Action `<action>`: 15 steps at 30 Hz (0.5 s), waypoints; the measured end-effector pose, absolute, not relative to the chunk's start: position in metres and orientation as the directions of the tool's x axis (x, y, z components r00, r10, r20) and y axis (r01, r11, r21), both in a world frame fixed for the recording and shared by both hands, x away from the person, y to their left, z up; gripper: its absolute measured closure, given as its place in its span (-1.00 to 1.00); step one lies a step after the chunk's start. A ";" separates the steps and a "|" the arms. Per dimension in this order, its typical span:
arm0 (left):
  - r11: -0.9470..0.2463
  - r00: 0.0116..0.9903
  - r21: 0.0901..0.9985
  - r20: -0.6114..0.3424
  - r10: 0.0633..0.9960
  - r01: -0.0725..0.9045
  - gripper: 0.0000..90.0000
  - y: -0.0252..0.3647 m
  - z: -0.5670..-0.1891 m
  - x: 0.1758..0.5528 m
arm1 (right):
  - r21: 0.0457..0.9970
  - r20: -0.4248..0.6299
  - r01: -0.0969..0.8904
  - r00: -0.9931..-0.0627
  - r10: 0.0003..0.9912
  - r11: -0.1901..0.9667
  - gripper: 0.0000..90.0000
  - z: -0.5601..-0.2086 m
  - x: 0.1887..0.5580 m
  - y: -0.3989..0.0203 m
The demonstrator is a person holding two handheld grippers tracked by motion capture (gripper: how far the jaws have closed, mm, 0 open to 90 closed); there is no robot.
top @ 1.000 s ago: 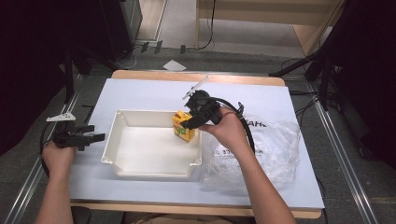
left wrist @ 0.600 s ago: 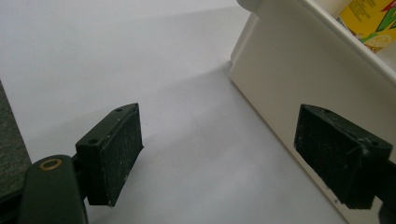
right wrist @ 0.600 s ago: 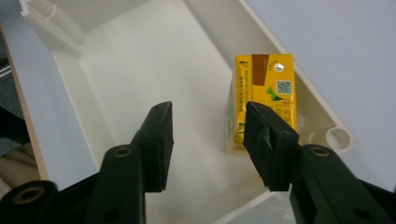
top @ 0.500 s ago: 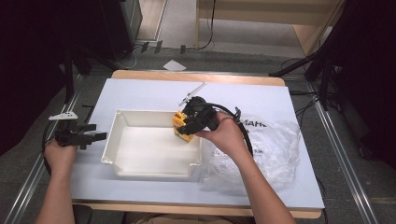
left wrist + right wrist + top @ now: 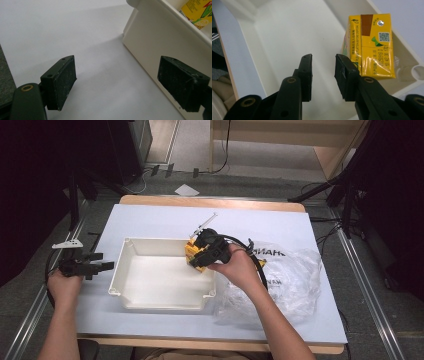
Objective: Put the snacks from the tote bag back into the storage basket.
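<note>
Nearest the person, in the high view, two forearms come up from the bottom edge. The left gripper (image 5: 95, 267) rests on the white table cover (image 5: 150, 220) just left of the white tray (image 5: 117, 275); in the left gripper view its jaws stand wide apart with nothing between them, one pad close beside the tray's outer wall (image 5: 150, 45) but not clearly touching it. The right gripper (image 5: 197, 255) hangs over the tray's right end. In the right gripper view its jaws have just been closing and now stand at a narrow gap (image 5: 323, 72) with only bare tray floor showing between them, so they grip nothing. The yellow juice carton (image 5: 369, 47) stands just beside the right-hand pad, outside the gap, in the tray's corner against its wall (image 5: 404, 57); whether the pad touches it I cannot tell. In the high view the carton (image 5: 192, 251) sits at the tray's far right corner, partly hidden by the gripper. To the right of the tray lies a crumpled clear plastic bag (image 5: 295, 280) with dark lettering, under the right forearm. Farther off, a thin white stick-like thing (image 5: 202, 222) lies on the cover beyond the tray.
</note>
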State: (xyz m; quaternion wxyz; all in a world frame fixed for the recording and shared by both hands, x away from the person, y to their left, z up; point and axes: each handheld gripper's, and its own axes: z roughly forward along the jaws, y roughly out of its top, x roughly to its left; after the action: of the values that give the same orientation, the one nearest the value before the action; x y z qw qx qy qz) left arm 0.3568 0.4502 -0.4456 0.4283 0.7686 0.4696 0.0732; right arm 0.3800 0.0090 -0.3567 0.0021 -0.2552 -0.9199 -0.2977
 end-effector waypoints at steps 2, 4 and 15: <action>-0.194 0.550 0.728 -0.289 0.784 0.658 -0.64 0.450 -0.446 0.357 | 0.545 0.151 0.466 -0.872 0.465 0.696 0.58 -0.358 0.379 0.010; -0.191 0.548 0.727 -0.291 0.784 0.660 -0.64 0.450 -0.446 0.357 | 0.557 0.139 0.447 -0.881 0.452 0.699 0.66 -0.359 0.377 0.011; -0.190 0.548 0.729 -0.289 0.785 0.657 -0.64 0.450 -0.446 0.357 | 0.527 0.150 0.467 -0.873 0.464 0.709 1.00 -0.377 0.382 0.015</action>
State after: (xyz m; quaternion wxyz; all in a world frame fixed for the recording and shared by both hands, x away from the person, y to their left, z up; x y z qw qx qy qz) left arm 0.3568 0.4503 -0.4458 0.4294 0.7678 0.4696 0.0745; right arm 0.3822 0.0152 -0.3769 0.0033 -0.2518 -0.9245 -0.2861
